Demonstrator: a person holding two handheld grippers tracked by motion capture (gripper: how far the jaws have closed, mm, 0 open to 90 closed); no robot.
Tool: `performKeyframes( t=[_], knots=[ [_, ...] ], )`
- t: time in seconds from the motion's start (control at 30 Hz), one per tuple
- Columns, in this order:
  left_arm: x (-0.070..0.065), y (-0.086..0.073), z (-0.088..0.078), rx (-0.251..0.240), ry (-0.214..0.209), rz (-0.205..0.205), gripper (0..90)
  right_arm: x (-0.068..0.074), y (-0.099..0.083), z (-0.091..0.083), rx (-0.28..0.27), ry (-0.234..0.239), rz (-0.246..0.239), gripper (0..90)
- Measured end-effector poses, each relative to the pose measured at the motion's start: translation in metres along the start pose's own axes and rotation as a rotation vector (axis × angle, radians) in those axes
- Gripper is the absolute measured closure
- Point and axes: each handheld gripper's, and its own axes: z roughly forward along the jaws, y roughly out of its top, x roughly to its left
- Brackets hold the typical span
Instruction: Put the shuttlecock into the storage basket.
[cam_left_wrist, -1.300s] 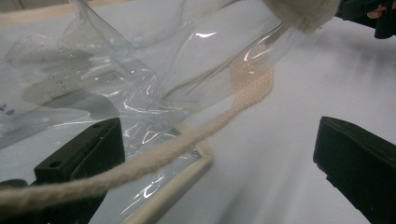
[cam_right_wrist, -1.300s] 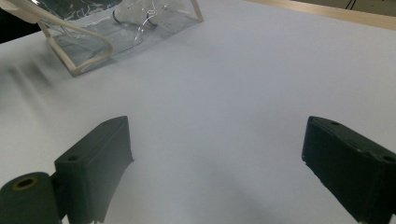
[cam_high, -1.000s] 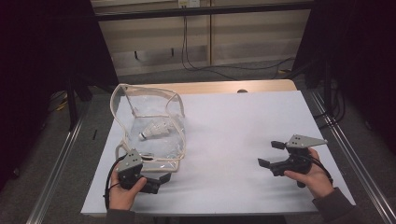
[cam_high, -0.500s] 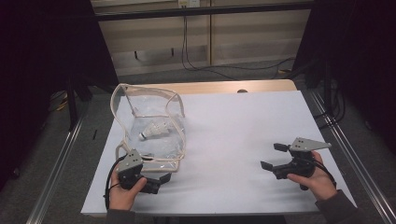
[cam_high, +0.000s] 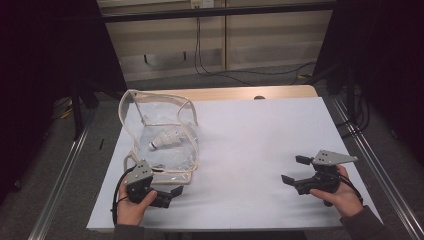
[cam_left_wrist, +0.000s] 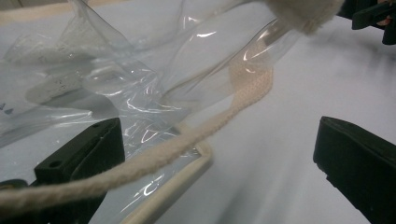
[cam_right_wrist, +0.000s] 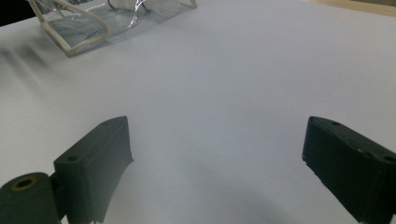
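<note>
Bag (cam_high: 162, 140) clear, at table's (cam_high: 260, 150) left, shuttlecock (cam_high: 166, 141) inside | left gripper (cam_high: 170, 192) wide at its near corner | right gripper (cam_high: 295, 172) wide, empty, well apart | risk: jaws catch loose strap (cam_left_wrist: 187, 144) only, bag slips.

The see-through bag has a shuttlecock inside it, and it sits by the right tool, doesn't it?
Not quite. The see-through bag does hold a shuttlecock, but it sits by the left tool, not the right one. The high view shows the right tool far across the white table, with its jaws open over bare surface.
</note>
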Motion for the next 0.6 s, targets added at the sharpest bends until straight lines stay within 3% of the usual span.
performKeyframes(
  t=[0.6],
  knots=[
    [-0.0012,-0.0009,0.0000,-0.002,0.001,-0.002,2.0,-0.0021,-0.0076,-0.0036,0.002,-0.002,-0.004,7.2]
  ],
)
